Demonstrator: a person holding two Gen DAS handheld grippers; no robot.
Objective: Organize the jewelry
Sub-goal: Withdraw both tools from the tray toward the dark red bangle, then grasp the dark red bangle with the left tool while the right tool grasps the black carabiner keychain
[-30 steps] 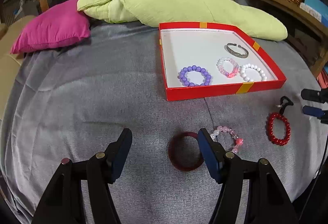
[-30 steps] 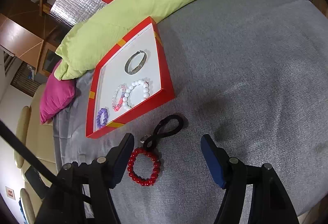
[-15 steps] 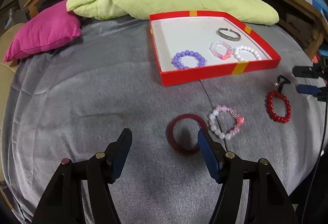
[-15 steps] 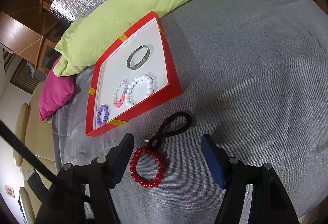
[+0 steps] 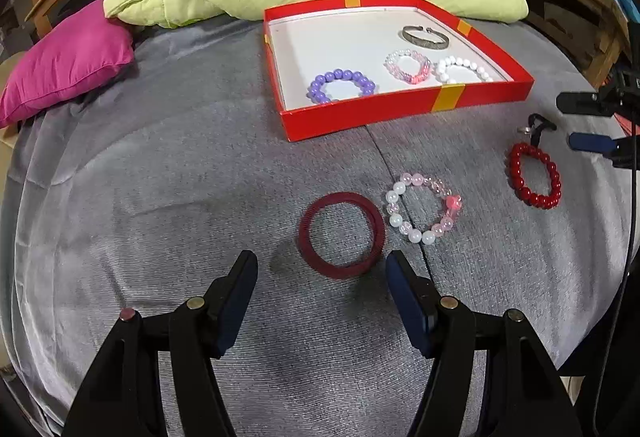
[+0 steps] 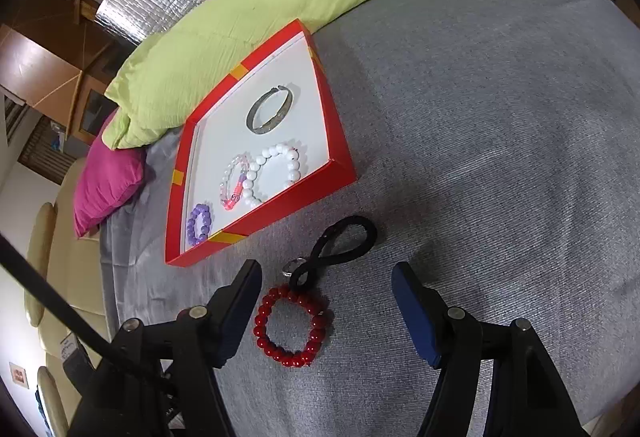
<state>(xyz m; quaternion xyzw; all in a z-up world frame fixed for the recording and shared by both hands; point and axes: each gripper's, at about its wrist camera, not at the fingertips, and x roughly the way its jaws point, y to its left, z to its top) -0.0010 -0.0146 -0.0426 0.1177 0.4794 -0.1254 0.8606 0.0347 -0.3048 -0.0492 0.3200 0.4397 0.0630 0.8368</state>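
Jewelry is spread over a grey cloth. A dark red bangle lies flat just ahead of the left gripper, whose jaws are held apart and empty, tilted down at it. A pink-and-white bead bracelet is seen just beside the bangle. A red bead bracelet lies between the spread, empty jaws of the right gripper, nearer its left finger, with a black hair tie beyond. Four bracelets are kept in the red box.
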